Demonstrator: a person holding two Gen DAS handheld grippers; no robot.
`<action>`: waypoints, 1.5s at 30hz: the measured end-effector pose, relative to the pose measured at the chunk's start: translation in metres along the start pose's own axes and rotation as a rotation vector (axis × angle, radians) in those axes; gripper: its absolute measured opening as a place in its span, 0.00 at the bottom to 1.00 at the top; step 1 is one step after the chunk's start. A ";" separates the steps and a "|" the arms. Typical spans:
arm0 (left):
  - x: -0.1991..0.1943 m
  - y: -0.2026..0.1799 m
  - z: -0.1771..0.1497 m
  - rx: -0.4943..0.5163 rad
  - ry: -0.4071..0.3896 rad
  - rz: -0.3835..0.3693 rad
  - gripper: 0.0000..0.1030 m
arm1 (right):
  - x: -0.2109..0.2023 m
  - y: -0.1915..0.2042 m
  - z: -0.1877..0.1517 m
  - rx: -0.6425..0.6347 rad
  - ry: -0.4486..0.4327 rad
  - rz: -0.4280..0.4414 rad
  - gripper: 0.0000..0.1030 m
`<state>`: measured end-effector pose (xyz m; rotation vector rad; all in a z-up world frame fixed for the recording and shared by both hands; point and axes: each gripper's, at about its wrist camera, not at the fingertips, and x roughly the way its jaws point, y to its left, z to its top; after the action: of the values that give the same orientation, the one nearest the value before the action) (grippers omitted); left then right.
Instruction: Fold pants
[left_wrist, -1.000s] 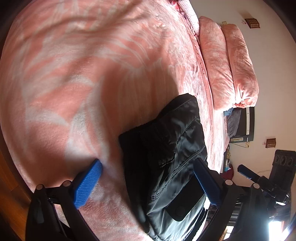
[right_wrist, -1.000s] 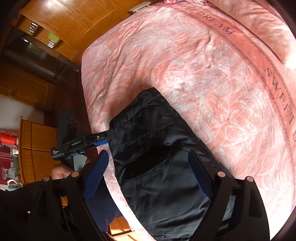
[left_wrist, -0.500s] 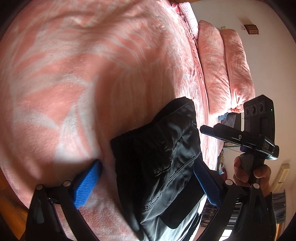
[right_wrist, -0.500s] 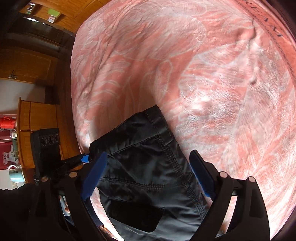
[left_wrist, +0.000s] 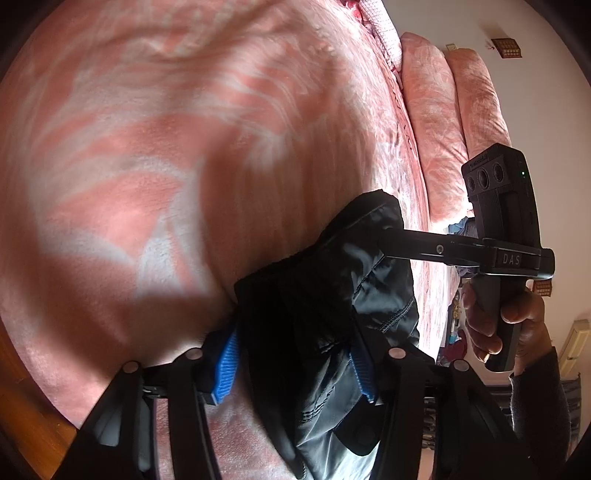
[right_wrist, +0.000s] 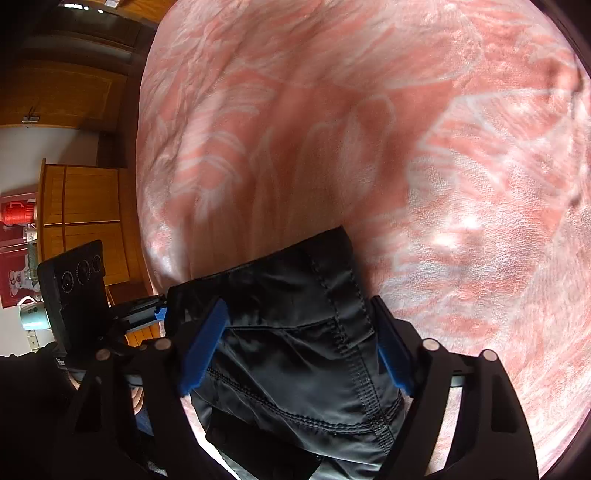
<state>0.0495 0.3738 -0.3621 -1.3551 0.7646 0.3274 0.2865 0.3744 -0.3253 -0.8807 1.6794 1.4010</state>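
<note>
While wide apart half a second back, now both sets of jaws narrowed around black pants on pink bed: left gripper, right gripper. Clamping, contact unclear; likely ready for next fold.

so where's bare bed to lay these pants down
Open pink blanket lies beyond the black pants, up toward the pillows. It is crowded at the near bed edge, where the left gripper and right gripper bracket the pants.

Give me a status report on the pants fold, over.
Left gripper and right gripper each straddle the black pants, jaws not fully closed. Pants bunched on the pink bedspread. Nothing obstructing.
</note>
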 end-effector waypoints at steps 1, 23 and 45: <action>-0.001 0.001 0.000 0.001 0.001 -0.007 0.42 | 0.000 0.002 0.001 -0.005 0.000 -0.014 0.61; -0.067 -0.104 -0.039 0.327 -0.129 -0.015 0.30 | -0.110 0.066 -0.085 -0.089 -0.243 -0.154 0.30; -0.122 -0.214 -0.136 0.670 -0.199 -0.034 0.29 | -0.201 0.114 -0.223 -0.063 -0.481 -0.266 0.29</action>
<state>0.0537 0.2233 -0.1247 -0.6911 0.6062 0.1520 0.2539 0.1789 -0.0727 -0.6999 1.1206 1.3540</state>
